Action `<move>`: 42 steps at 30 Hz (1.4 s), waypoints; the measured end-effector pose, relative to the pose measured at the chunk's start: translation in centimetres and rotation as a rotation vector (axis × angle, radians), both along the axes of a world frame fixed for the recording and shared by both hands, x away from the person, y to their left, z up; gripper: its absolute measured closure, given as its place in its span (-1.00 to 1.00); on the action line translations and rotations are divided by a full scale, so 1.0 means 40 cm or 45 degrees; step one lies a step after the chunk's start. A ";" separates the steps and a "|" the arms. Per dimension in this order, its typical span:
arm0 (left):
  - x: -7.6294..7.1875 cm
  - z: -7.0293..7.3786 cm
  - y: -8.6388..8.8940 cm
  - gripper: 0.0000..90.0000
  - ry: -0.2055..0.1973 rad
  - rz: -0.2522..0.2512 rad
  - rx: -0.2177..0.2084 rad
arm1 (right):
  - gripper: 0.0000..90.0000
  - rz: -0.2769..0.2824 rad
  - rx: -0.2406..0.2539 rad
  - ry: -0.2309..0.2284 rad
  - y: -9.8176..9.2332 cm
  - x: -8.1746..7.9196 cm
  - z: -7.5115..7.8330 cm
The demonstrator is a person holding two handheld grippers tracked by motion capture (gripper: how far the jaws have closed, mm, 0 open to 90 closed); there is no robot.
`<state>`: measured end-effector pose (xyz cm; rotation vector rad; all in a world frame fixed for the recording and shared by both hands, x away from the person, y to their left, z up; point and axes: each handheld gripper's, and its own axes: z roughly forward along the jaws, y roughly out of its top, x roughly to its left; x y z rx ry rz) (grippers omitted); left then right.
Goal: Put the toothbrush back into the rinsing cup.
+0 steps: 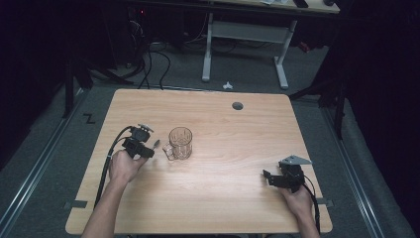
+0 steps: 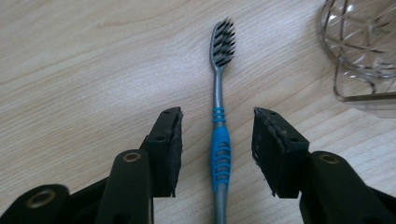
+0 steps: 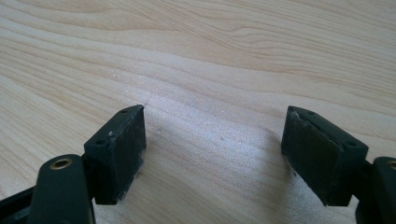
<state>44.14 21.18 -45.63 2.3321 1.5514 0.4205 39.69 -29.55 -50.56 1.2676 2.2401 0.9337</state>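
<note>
A toothbrush with a grey stem, blue grip and dark bristles lies flat on the wooden table. My left gripper straddles its blue grip, a pad on either side with a gap to each, so it is open and not pressing. In the high view the left gripper sits just left of a clear glass mug, and the toothbrush head pokes out toward the mug. The mug's handle and wall appear at the upper right of the left gripper view. My right gripper is open wide over bare wood, at the table's right front.
A round cable hole is near the table's far edge. Beyond the table stands a white desk frame on a grey floor with cables. Bare wood spans the stretch between the mug and the right gripper.
</note>
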 end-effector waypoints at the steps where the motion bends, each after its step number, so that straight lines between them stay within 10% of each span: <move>1: 0.006 -0.005 0.002 0.19 0.013 0.010 -0.004 | -0.51 -0.001 0.000 -0.001 0.000 0.000 0.000; 42: 0.032 -0.038 0.018 0.78 0.109 0.037 -0.068 | -0.51 0.000 -0.001 -0.001 0.000 0.000 0.000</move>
